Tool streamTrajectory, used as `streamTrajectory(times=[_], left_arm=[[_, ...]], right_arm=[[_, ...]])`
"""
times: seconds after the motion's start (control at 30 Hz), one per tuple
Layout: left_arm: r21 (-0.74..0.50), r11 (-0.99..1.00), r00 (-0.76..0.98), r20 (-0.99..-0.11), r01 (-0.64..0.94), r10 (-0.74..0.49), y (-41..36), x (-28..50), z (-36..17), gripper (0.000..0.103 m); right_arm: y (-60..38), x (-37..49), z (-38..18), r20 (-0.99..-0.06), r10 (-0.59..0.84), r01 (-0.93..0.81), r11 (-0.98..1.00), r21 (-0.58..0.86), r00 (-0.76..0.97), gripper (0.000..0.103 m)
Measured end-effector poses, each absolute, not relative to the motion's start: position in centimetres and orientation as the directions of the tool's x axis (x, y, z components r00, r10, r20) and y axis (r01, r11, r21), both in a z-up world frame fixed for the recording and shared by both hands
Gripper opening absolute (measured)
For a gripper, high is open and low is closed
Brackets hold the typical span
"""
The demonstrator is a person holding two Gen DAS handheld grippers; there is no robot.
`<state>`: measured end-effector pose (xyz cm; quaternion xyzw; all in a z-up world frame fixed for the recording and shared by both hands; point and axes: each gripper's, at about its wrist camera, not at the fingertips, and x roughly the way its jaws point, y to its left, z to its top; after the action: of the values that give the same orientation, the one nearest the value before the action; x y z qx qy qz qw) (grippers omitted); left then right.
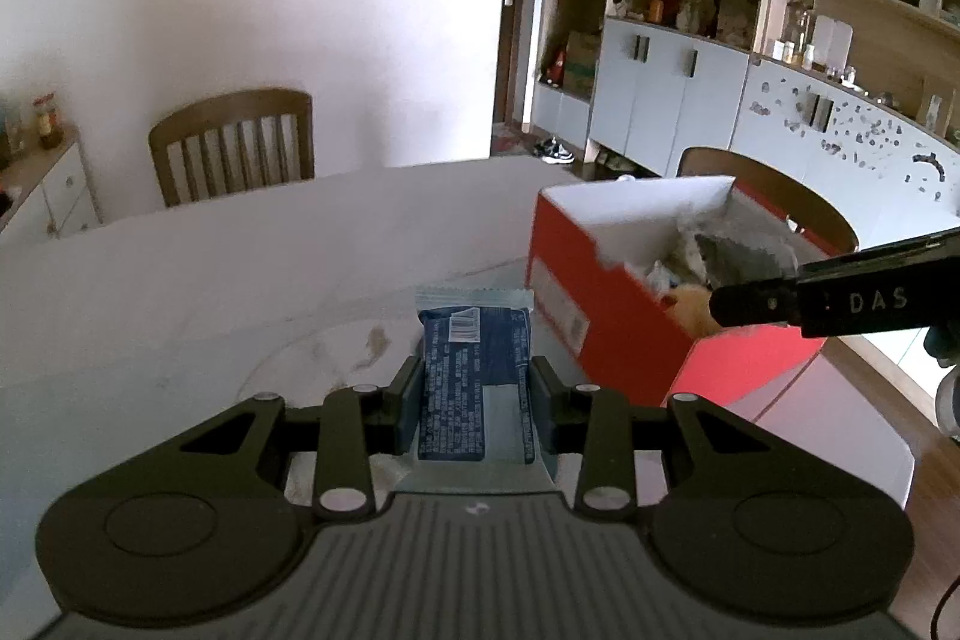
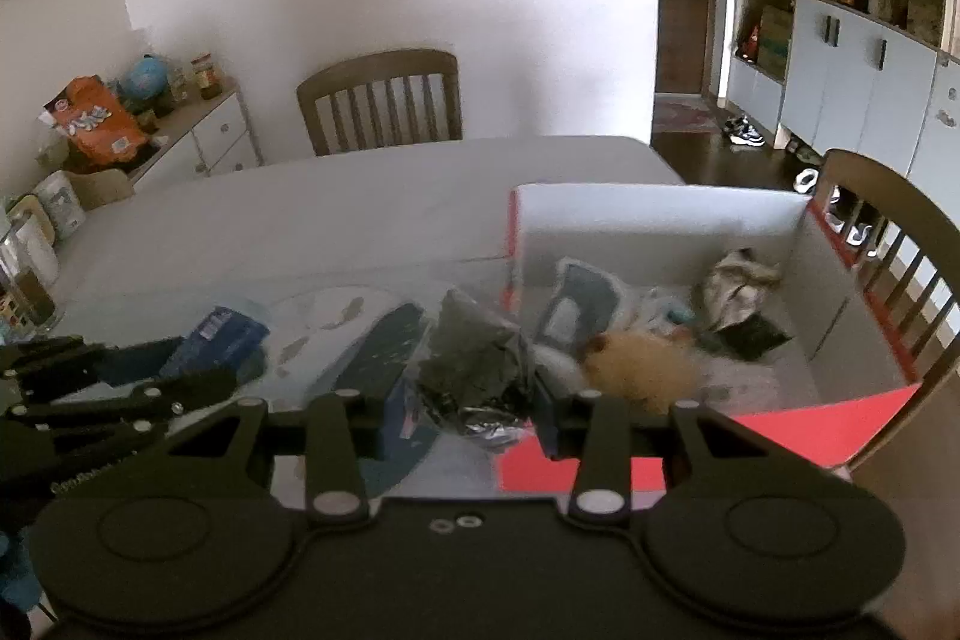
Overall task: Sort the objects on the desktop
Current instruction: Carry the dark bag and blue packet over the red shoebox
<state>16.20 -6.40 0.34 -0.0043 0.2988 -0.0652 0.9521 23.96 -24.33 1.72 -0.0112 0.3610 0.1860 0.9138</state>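
The left gripper (image 1: 474,394) has a blue snack packet (image 1: 474,370) clamped between its fingers (image 1: 405,400), narrowed right in against the wrapper's two long edges, barcode end pointing away toward the far side of the white worktop (image 1: 210,268). The packet hangs just above the glassy patch of the worktop, near the red box (image 1: 606,334) that sits to its right. Over on the other side, the right gripper (image 2: 465,409) has its fingers (image 2: 549,418) pressed in on a crinkled dark grey bag (image 2: 474,358), shiny and bunched at the bottom where the pads meet it; the bag sits right at the near left corner of the red box (image 2: 828,430), over its edge. Inside the box there is a jumble: a fuzzy tan toy (image 2: 642,370) just beside the bag, a blue-and-white packet (image 2: 582,307) behind it, a crumpled pale wrapper (image 2: 738,286) toward the far right wall, and a flat black piece (image 2: 753,337) next to that. From the left wrist view the right gripper's black finger (image 1: 756,304) reaches in over the box from the right. Beyond the worktop stands a slatted wooden chair (image 2: 384,100) against the white wall, and another chair (image 2: 894,232) sits just behind the box's right side.
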Motion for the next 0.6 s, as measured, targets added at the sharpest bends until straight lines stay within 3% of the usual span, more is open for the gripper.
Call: streamTrajectory(times=[0.6], left_arm=[[-0.021, 0.989, 0.811, -0.57, 0.145, -0.131, -14.9, 21.1, 1.9, 0.035]], right_arm=[[-32.9, 28.7, 2.2, -0.657, 0.342, -0.341, 0.93, 0.135, 0.672, 0.041]])
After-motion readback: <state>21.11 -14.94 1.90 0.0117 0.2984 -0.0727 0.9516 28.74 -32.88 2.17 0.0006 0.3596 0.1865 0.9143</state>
